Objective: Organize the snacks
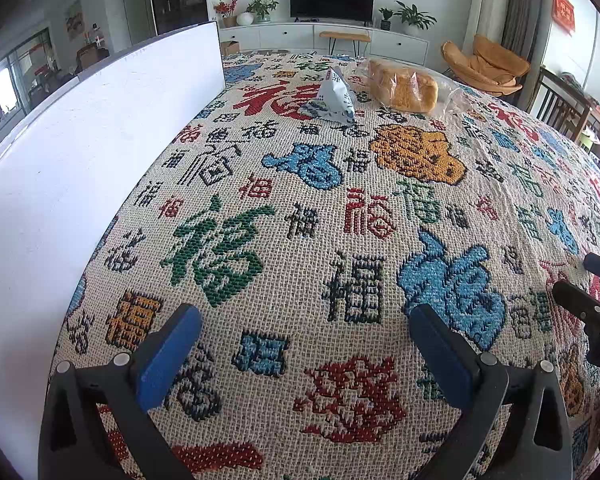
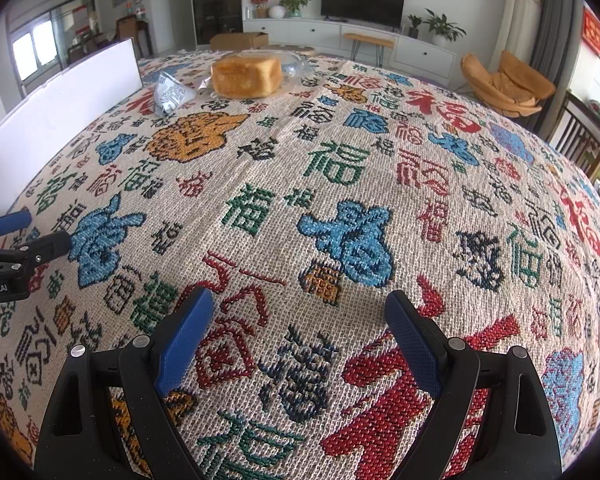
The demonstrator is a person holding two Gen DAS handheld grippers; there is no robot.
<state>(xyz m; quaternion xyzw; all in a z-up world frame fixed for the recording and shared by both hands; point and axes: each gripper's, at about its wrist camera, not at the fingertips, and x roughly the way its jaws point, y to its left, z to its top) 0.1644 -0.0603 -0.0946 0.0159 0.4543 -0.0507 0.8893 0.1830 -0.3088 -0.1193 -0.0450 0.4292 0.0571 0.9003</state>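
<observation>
A loaf of bread in a clear bag (image 1: 404,86) (image 2: 246,76) lies at the far end of the patterned tablecloth (image 1: 300,220) (image 2: 300,200). Just left of it sits a small blue-and-white pyramid snack pack (image 1: 334,98) (image 2: 170,98). My left gripper (image 1: 304,320) hovers open over bare cloth near the front, nothing between its blue pads. My right gripper (image 2: 300,312) is open too, over the cloth to the right of the left one, and holds nothing. Both snacks are far ahead of both grippers.
A tall white board (image 1: 80,160) (image 2: 60,108) stands upright along the table's left side. Beyond the table are a TV cabinet (image 1: 332,38), an orange chair (image 1: 488,66) and wooden chairs (image 1: 560,108) at the right. The right gripper's fingers (image 1: 588,300) show at the left view's right edge.
</observation>
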